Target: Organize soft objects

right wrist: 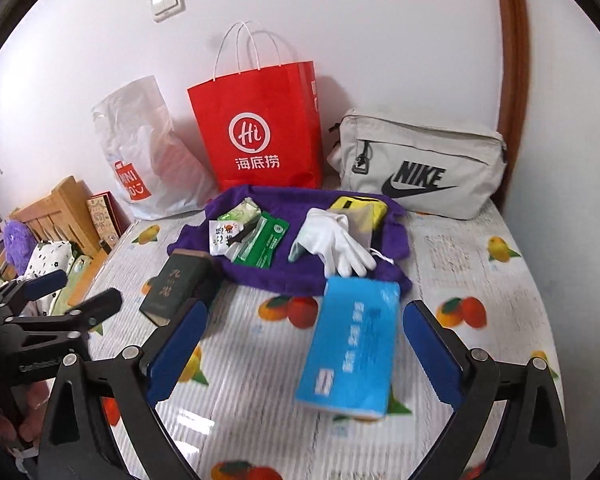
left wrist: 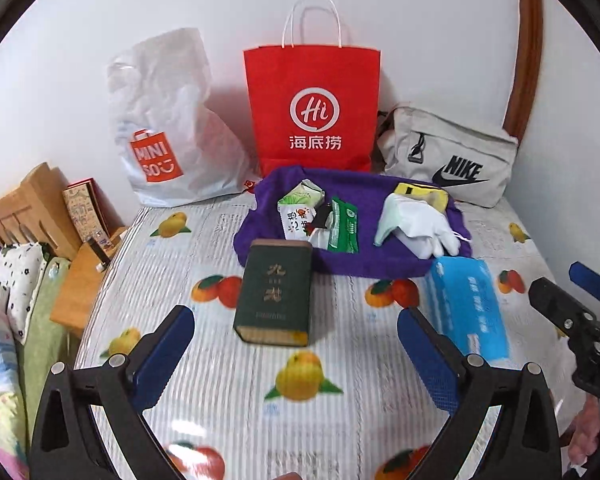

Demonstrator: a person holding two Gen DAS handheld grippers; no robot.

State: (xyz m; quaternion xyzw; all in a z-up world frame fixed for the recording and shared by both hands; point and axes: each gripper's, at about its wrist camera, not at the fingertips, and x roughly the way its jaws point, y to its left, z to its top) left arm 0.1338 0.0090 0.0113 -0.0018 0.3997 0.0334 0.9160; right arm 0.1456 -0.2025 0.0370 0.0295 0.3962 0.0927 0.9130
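A purple towel (left wrist: pixel 364 200) (right wrist: pixel 260 276) lies on the fruit-print bed cover and carries white gloves (left wrist: pixel 416 224) (right wrist: pixel 332 244), a green wipes pack (left wrist: pixel 342 228) (right wrist: pixel 266 244), small tissue packets (left wrist: pixel 300 204) (right wrist: pixel 236 220) and a yellow pouch (left wrist: pixel 420 194) (right wrist: pixel 360 210). A blue tissue pack (left wrist: pixel 468 308) (right wrist: pixel 352 344) lies in front of the towel, between my open right gripper's (right wrist: pixel 304 328) fingers but untouched. A dark green box (left wrist: pixel 274 292) (right wrist: pixel 176 288) lies ahead of my open, empty left gripper (left wrist: pixel 296 336).
A red paper bag (left wrist: pixel 312 108) (right wrist: pixel 260 128), a white Miniso plastic bag (left wrist: pixel 168 128) (right wrist: pixel 140 152) and a grey Nike pouch (left wrist: pixel 448 156) (right wrist: pixel 416 164) stand against the wall. A wooden headboard (left wrist: pixel 24 208) and pillows are at the left.
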